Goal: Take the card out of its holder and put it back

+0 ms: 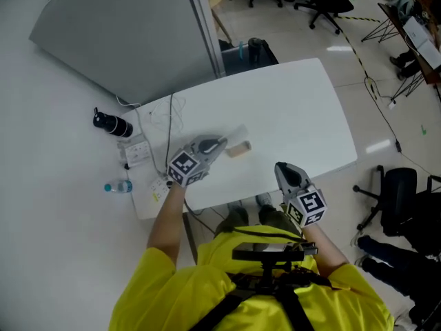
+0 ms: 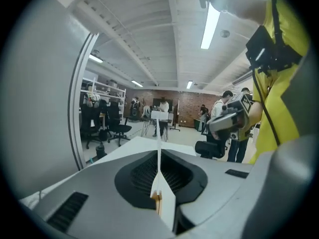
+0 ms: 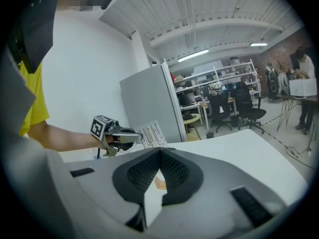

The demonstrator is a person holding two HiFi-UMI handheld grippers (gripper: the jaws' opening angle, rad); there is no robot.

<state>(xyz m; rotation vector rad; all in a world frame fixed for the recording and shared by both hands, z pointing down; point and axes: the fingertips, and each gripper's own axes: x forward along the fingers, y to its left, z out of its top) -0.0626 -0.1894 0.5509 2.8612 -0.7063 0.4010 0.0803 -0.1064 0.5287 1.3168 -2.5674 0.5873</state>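
Note:
My left gripper is shut on a thin printed card, held by one edge above the white table. In the left gripper view the card shows edge-on as a thin white line between the pressed jaws. A small wooden holder lies on the table just right of the left gripper's tips; I cannot tell whether the card touches it. The holder also shows low through the right gripper's jaws. My right gripper hovers at the table's near edge, shut on nothing.
A grey partition stands behind the table's far left corner. On the floor to the left are a black bottle, a clear water bottle and a socket box with cables. An office chair stands to the right.

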